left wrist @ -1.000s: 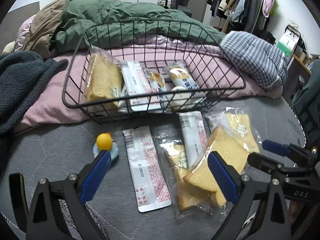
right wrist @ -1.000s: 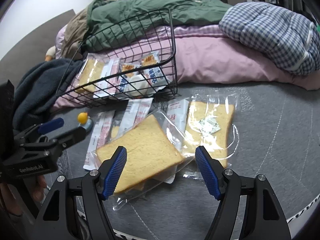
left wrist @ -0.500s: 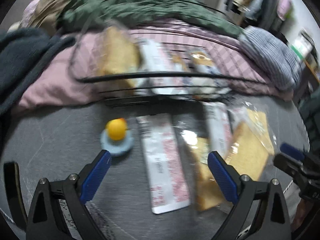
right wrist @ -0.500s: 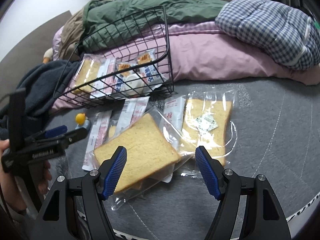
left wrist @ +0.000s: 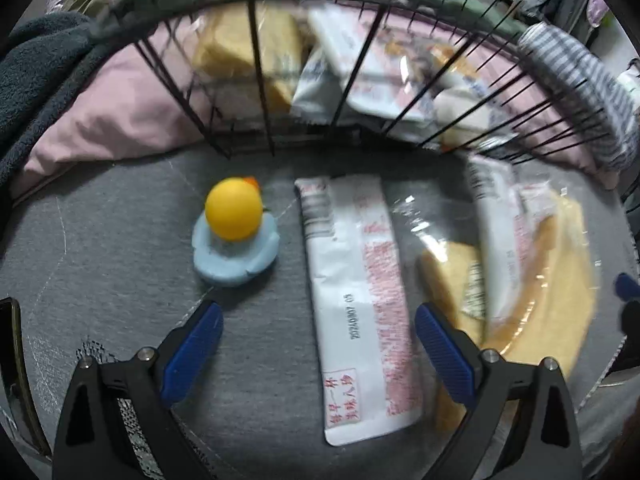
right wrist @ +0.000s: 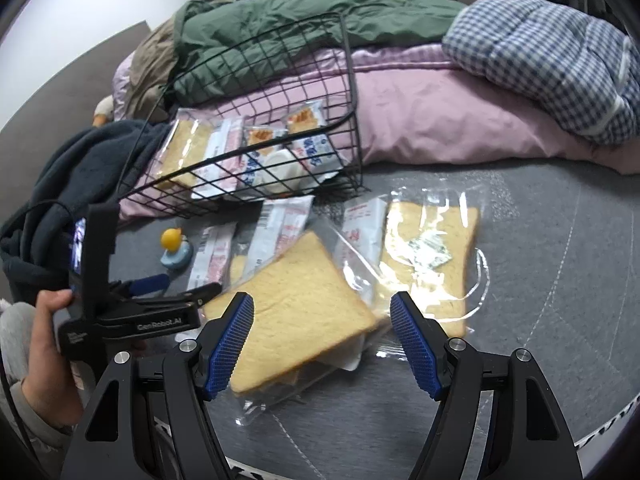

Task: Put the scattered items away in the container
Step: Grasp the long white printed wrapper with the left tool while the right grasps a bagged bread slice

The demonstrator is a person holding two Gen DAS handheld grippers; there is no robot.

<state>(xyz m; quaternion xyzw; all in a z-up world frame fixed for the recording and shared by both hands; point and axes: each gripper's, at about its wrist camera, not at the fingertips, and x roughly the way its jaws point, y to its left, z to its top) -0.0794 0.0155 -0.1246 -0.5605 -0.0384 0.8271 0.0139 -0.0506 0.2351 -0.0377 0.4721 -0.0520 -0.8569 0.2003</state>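
The duck toy [left wrist: 234, 236] sits on the grey mat, at eleven o'clock from my left tongs [left wrist: 318, 354] — spread wide, the white sachet [left wrist: 360, 304] between them. The wire basket [right wrist: 352, 92] lies beyond. My right tongs [right wrist: 322, 344] gape wide over bagged bread [right wrist: 296, 312].

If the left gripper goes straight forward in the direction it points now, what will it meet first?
Probably the long white sachet lying flat on the grey mat between the open left gripper fingers. The yellow duck toy sits left of that line; the wire basket stands farther on. Depth is uncertain.
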